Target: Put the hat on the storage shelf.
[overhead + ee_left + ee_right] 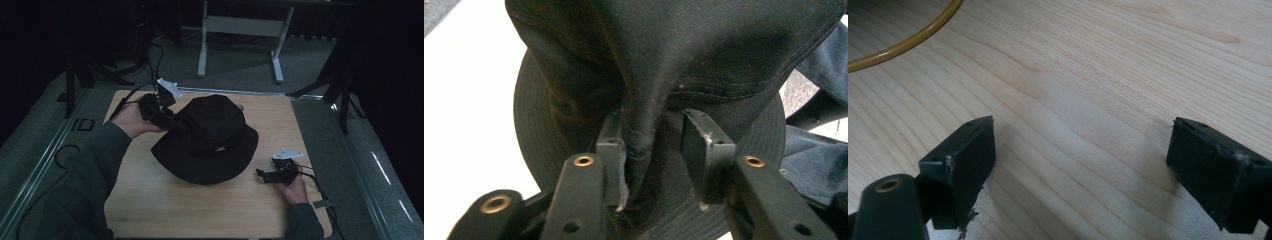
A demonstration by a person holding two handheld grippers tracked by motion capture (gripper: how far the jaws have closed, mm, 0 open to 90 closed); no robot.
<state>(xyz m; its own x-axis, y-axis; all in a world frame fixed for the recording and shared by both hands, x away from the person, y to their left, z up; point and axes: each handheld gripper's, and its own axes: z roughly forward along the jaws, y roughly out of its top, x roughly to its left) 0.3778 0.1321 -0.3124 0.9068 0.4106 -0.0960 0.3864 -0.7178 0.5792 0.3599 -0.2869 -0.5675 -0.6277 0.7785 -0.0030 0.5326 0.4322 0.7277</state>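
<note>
Left gripper (651, 150), jaws narrowed, pinching a fold of the black hat (207, 140) at its crown, mid-table (150, 200); right gripper (1080, 170) spread wide, holding nothing, low over bare wood just right of the brim, near a yellow ring's edge (903, 45)

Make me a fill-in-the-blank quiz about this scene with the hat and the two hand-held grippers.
1. The left hand-held gripper has a fold of the black bucket hat ____ its jaws.
2. The right hand-held gripper has its jaws ____, with nothing between them.
3. The hat rests on a ____ table.
4. The curved edge at the top left of the right gripper view is ____ in colour.

Missing words: between; open; wooden; yellow
</note>
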